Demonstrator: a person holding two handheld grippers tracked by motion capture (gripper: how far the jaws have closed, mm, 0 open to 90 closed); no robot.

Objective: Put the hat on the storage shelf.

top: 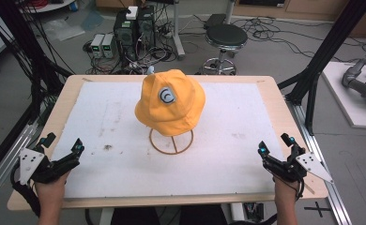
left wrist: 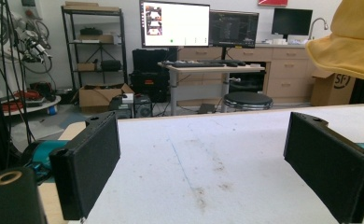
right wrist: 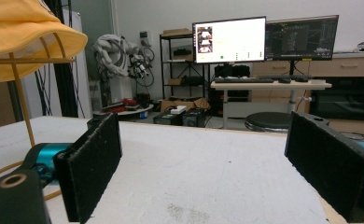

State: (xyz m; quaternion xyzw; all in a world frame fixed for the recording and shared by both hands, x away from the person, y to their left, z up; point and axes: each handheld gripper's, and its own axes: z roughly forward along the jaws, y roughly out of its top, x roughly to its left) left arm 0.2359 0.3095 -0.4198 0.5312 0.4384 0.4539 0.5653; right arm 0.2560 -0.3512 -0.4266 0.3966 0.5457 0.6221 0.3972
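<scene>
Two grippers, left (top: 64, 149) and right (top: 275, 145), rest wide apart and empty at the table's (top: 275, 101) near corners; between them a yellow hat (top: 170, 104) with a round white-and-blue badge (top: 167, 95), lettering unreadable, tops a wire stand (top: 171, 142).

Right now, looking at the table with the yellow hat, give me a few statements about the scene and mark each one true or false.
1. The yellow hat sits on a wire stand. True.
2. The left gripper is shut on the hat's brim. False: it is open and apart from the hat, near the table's front left.
3. The right gripper is open and holds nothing. True.
4. The hat lies flat on the white mat. False: the stand holds it above the mat.
</scene>
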